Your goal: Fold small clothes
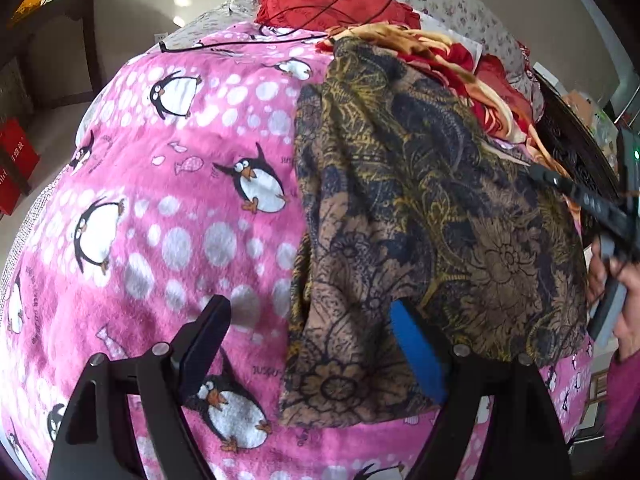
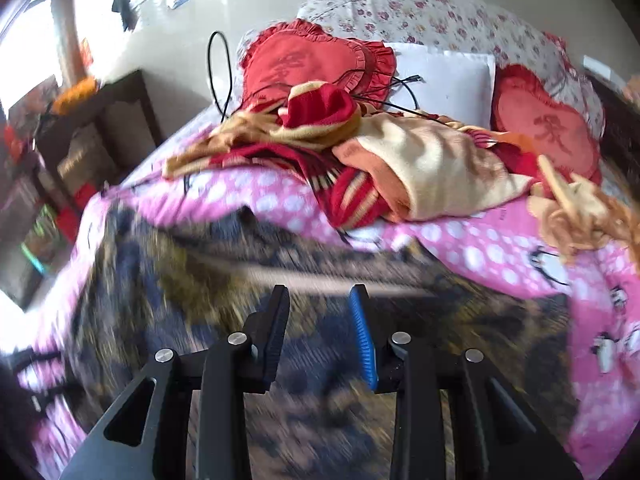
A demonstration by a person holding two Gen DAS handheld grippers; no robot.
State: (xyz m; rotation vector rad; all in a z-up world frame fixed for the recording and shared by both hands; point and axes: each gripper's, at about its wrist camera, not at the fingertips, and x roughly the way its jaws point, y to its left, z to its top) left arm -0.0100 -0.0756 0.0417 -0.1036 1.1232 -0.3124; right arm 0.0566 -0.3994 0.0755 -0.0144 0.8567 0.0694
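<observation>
Patterned brown garment [image 1: 420, 216] spread on pink penguin blanket [image 1: 180, 200]
Left hand-held gripper [image 1: 312, 336] gapes wide; right hand-held gripper [image 2: 320, 332] part-open, gripping nothing; garment blurred in right view

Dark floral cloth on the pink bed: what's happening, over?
Both grippers, left and right, open, empty. Dark floral-patterned garment lies on pink penguin blanket. Nothing blocking.

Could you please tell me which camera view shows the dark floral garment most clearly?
The left wrist view: the dark floral garment lies sharp there, its pattern and edges readable. In the right wrist view it is heavily motion-blurred.
</observation>
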